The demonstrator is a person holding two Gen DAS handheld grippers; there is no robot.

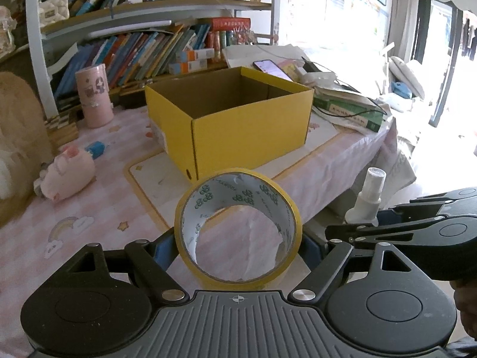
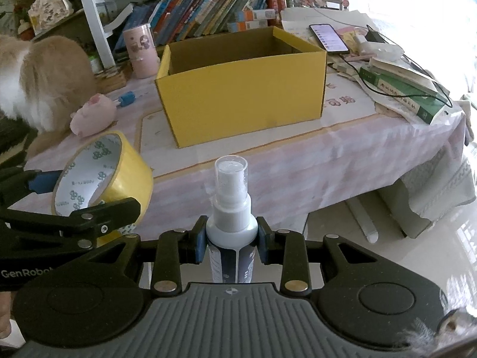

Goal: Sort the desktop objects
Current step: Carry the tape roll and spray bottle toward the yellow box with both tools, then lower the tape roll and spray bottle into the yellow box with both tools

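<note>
My left gripper point(image 1: 237, 246) is shut on a yellow tape roll point(image 1: 280, 208), held upright above the near table edge; the roll also shows in the right wrist view point(image 2: 131, 173). My right gripper point(image 2: 232, 243) is shut on a white spray bottle point(image 2: 232, 208) with a clear cap, held upright beyond the table's front edge; the bottle also shows in the left wrist view point(image 1: 368, 200). An open, empty-looking yellow cardboard box point(image 1: 244, 131) stands mid-table ahead of both grippers, also in the right wrist view point(image 2: 238, 95).
On the pink tablecloth point(image 2: 328, 161): a pink plush toy point(image 1: 67, 173), a blue small object point(image 1: 95, 149), a pink cylinder tin point(image 1: 94, 95). Right of the box lie a phone point(image 2: 328, 37), green books point(image 2: 399, 95) and cables. A bookshelf point(image 1: 143, 53) stands behind. A furry animal point(image 2: 44, 83) sits at left.
</note>
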